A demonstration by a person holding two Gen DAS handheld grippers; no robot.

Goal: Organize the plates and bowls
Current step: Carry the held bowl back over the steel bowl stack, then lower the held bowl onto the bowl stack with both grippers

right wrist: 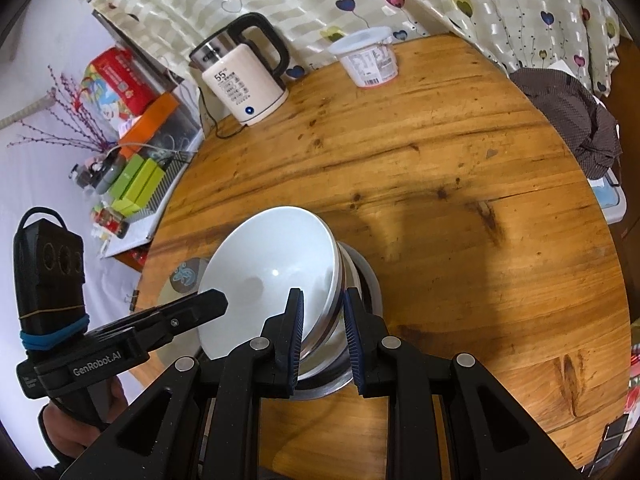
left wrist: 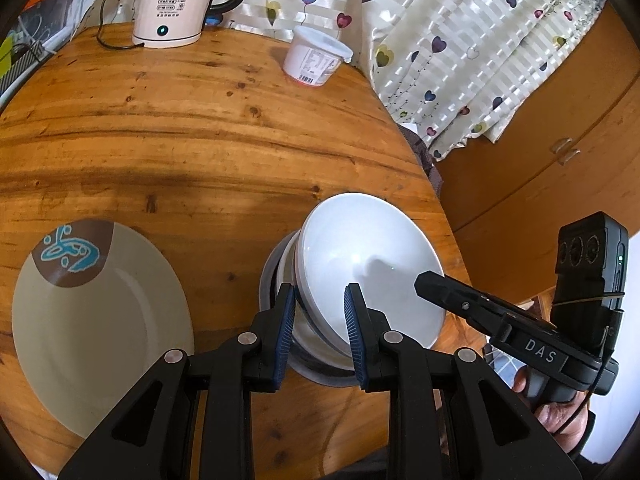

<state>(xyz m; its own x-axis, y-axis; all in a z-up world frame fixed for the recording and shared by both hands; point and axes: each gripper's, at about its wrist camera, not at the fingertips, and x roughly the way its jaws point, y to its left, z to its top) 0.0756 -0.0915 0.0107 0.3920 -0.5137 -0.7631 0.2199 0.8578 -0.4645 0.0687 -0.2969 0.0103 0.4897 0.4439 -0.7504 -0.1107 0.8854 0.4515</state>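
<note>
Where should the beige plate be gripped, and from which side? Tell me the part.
Grip the beige plate by its raised rim, coming from its near edge, low and nearly level. It lies flat on the table, so only the rim's slight lift offers purchase; the bowl stack crowds its right side, while the near edge looks free.

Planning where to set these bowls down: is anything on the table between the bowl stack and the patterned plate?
Nothing visible: bare wood separates the bowl stack from the patterned plate. The kettle and lidded tub stand at the far edge.
</note>
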